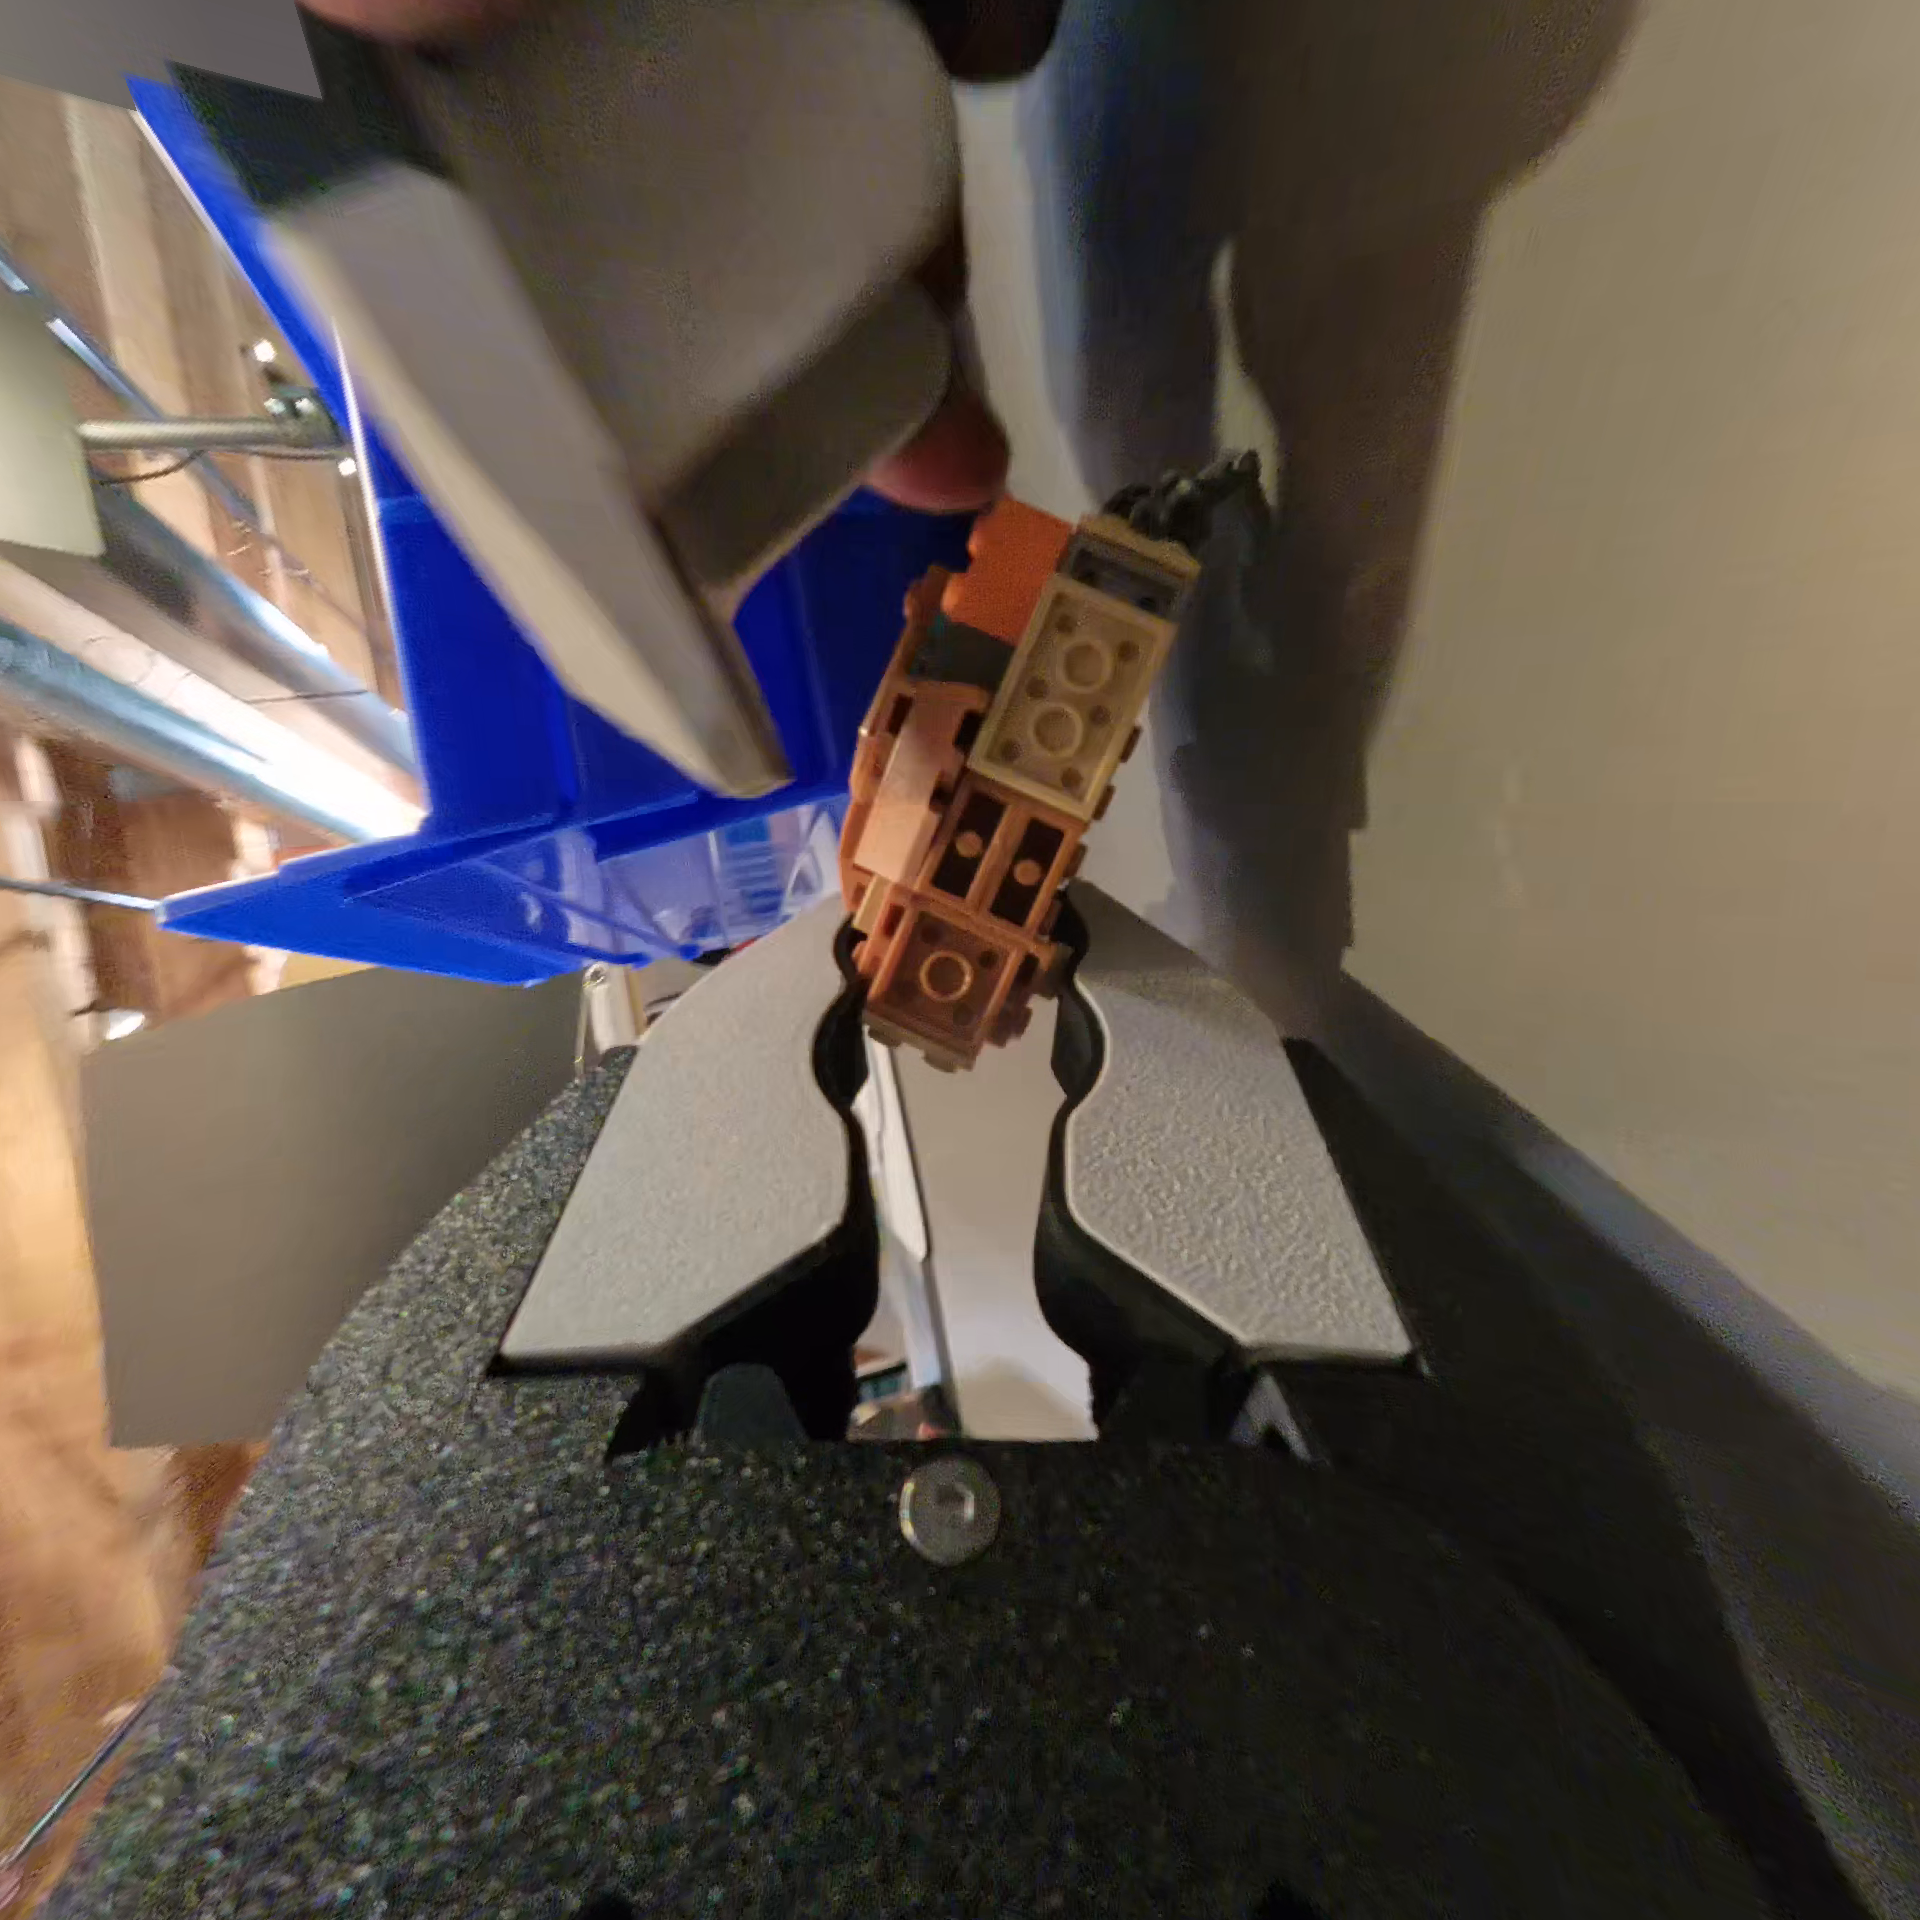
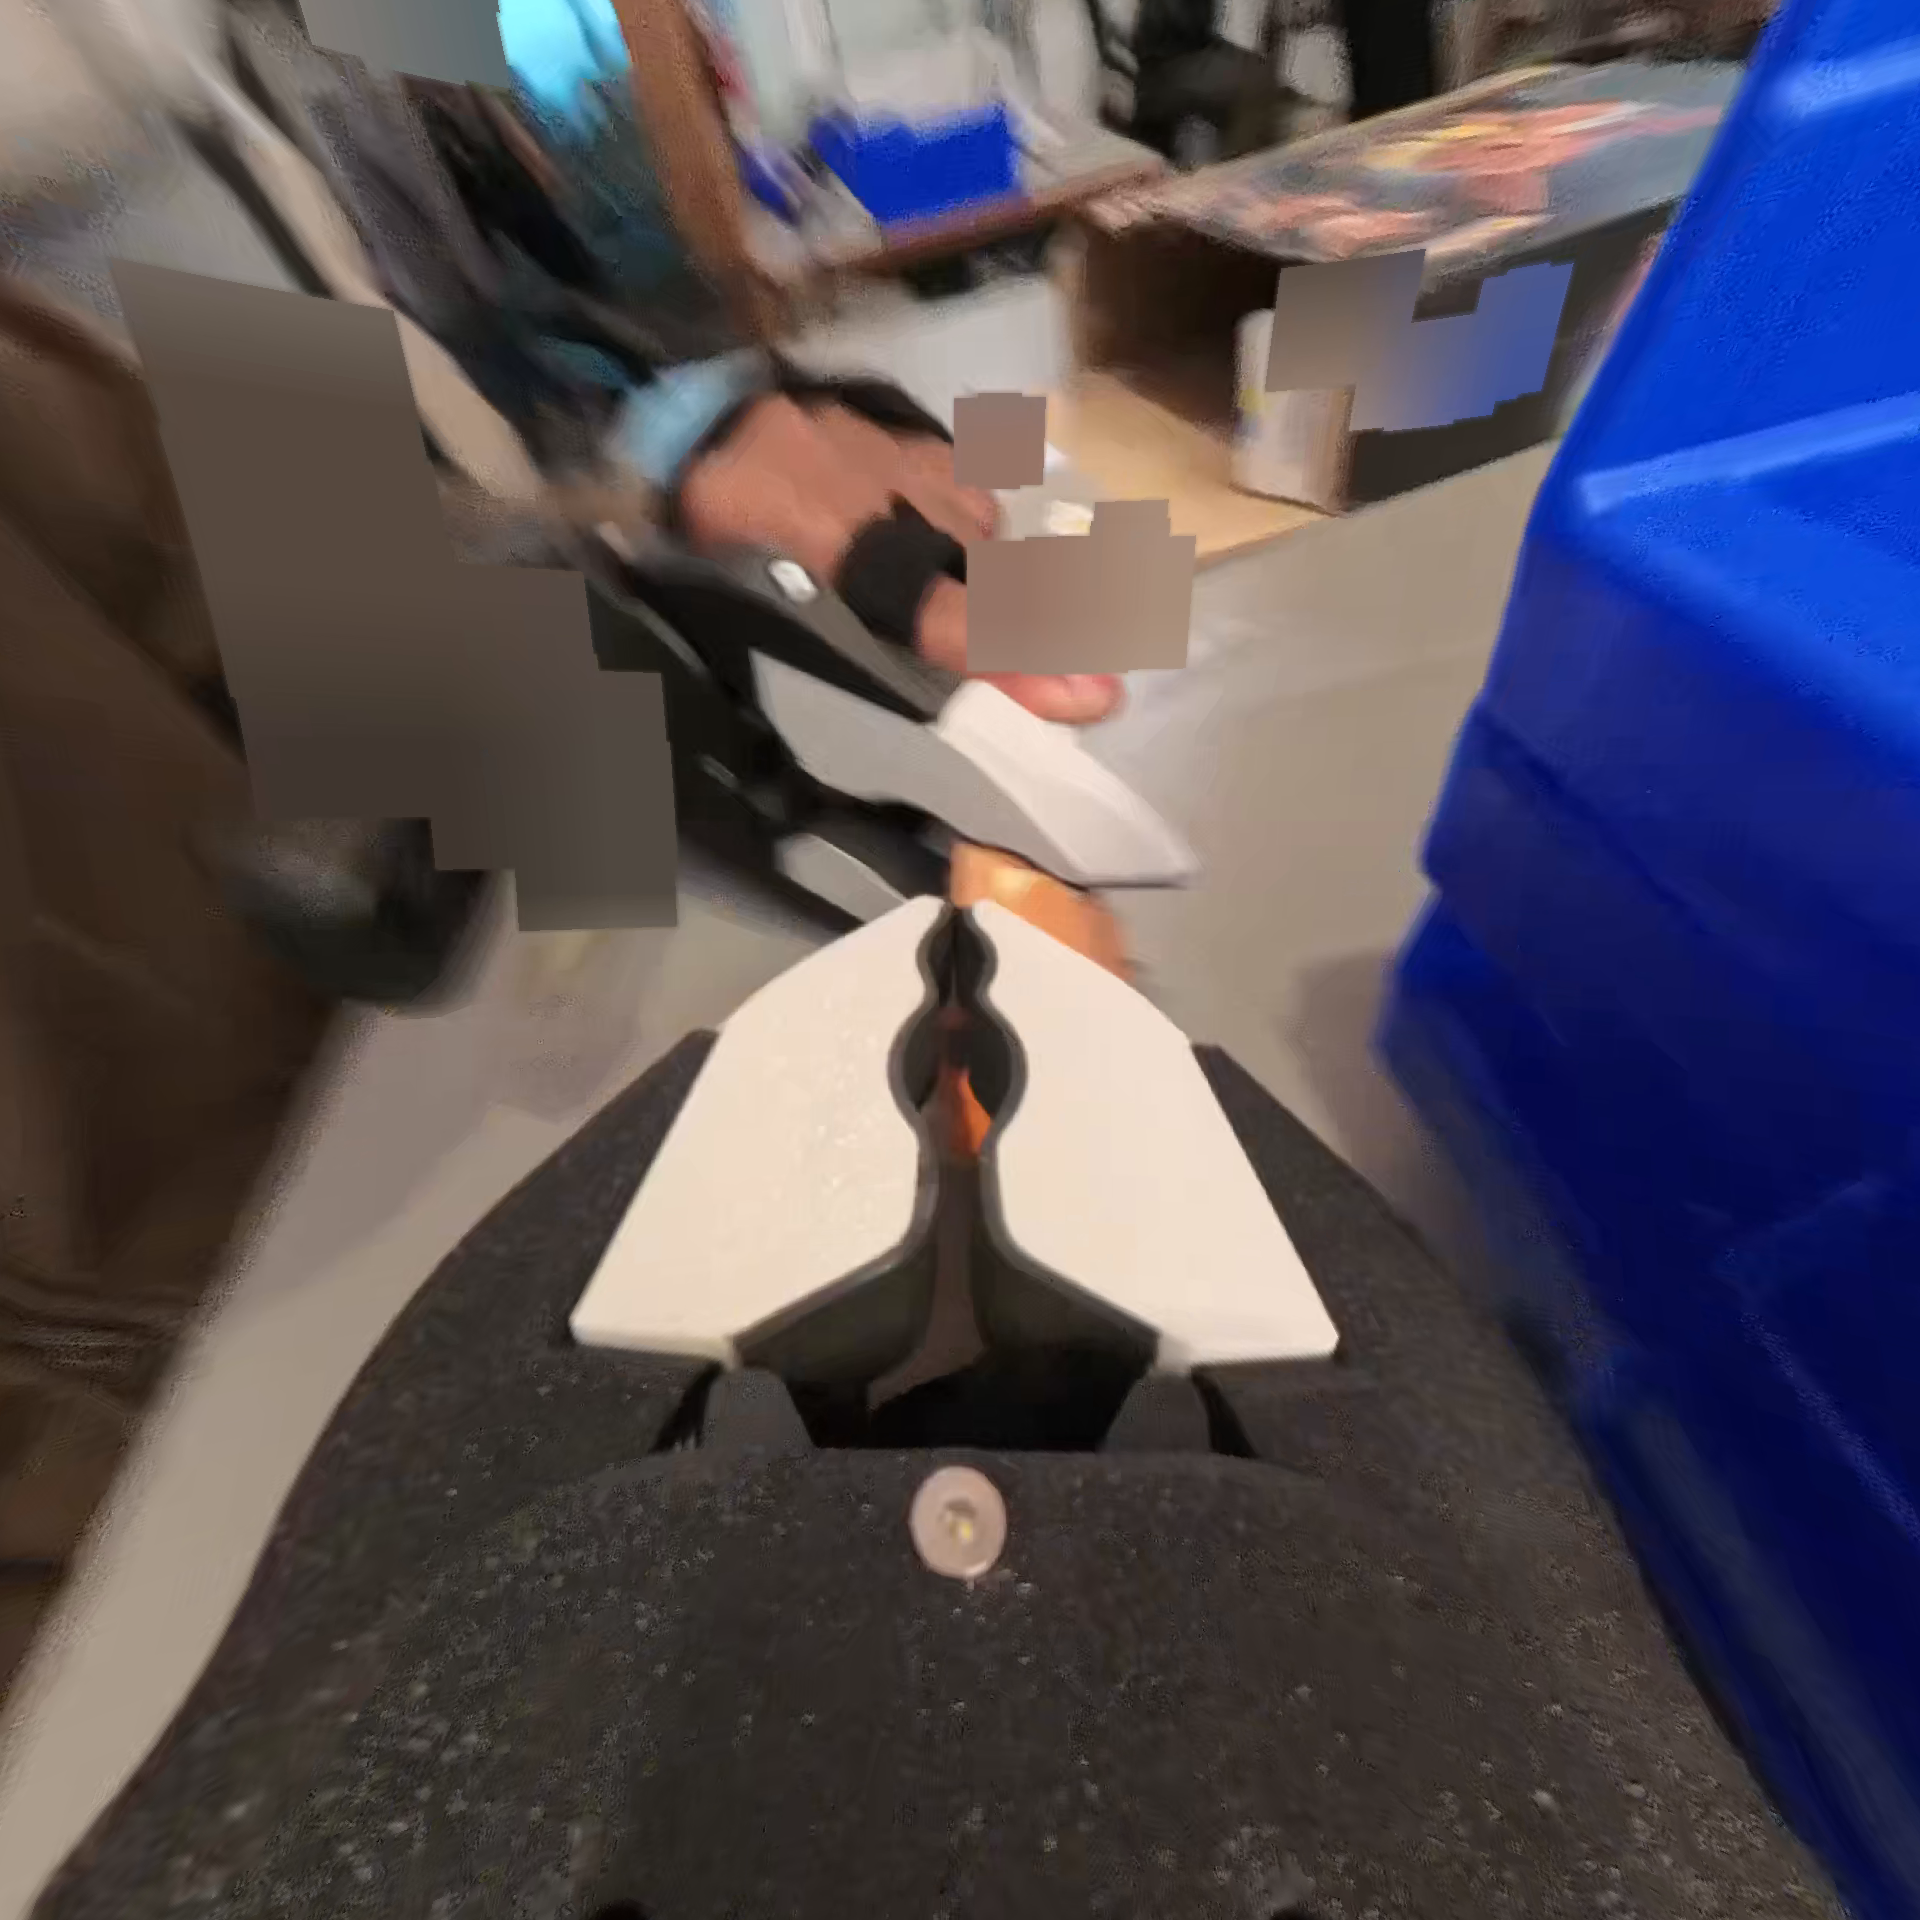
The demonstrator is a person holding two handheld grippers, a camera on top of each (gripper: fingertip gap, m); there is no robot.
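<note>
Left gripper [image 1: 951, 966] clamps the bottom end of a brick model [image 1: 997, 769], orange, tan and brown, jaws closed part way on it. Model sticks up from the tips, tilted right, in the air. Right gripper [image 2: 961, 914] is nearly closed, tips pinched; an orange blur sits between and just past its fingers, grip unclear. Blue bin [image 1: 499, 665] is close on the left of the model, with the other gripper's finger [image 1: 520, 499] crossing it. Pale wall [image 1: 1662, 520] on the right, open room there.
</note>
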